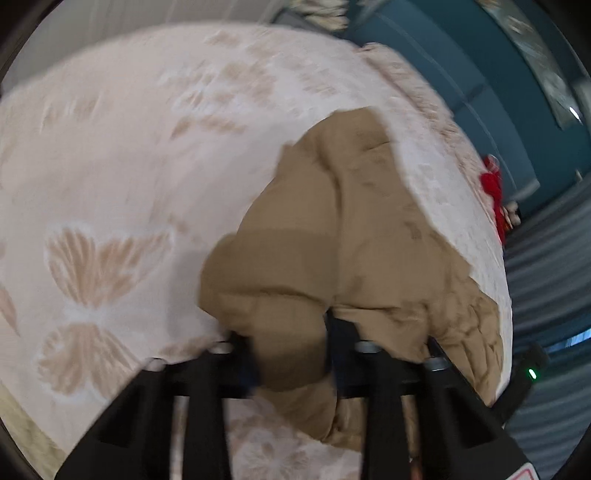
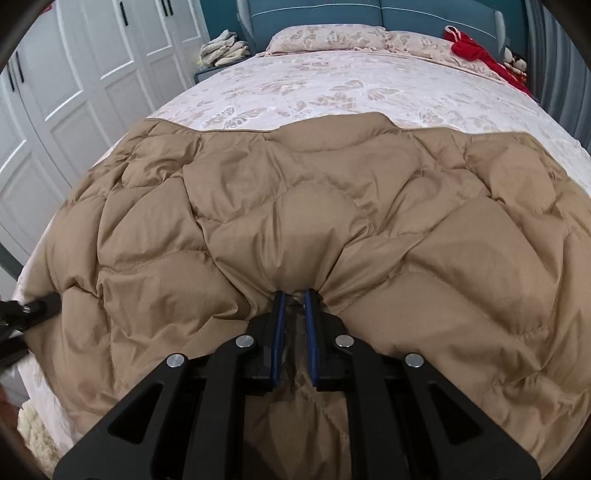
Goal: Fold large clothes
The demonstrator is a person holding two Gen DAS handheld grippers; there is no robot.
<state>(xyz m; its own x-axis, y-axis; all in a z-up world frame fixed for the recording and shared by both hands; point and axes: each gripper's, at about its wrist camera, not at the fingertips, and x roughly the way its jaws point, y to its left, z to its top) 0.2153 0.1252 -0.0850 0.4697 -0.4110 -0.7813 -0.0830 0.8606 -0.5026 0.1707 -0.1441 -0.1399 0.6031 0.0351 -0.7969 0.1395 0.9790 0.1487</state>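
A large tan quilted down coat point(image 2: 314, 206) lies spread across the near end of a bed with a pink butterfly-print cover point(image 2: 332, 85). My right gripper point(image 2: 294, 295) is shut on a bunched edge of the coat at its near middle. In the blurred left wrist view the coat point(image 1: 351, 221) bulges up between the fingers of my left gripper point(image 1: 290, 343), which is shut on a fold of it. The left gripper also shows at the coat's left edge in the right wrist view point(image 2: 40, 306).
White wardrobe doors point(image 2: 74, 92) stand left of the bed. Pillows point(image 2: 332, 37) and a teal headboard point(image 2: 406, 14) are at the far end. A red garment point(image 2: 476, 51) lies at the far right corner. A nightstand with pale cloths point(image 2: 221, 48) is far left.
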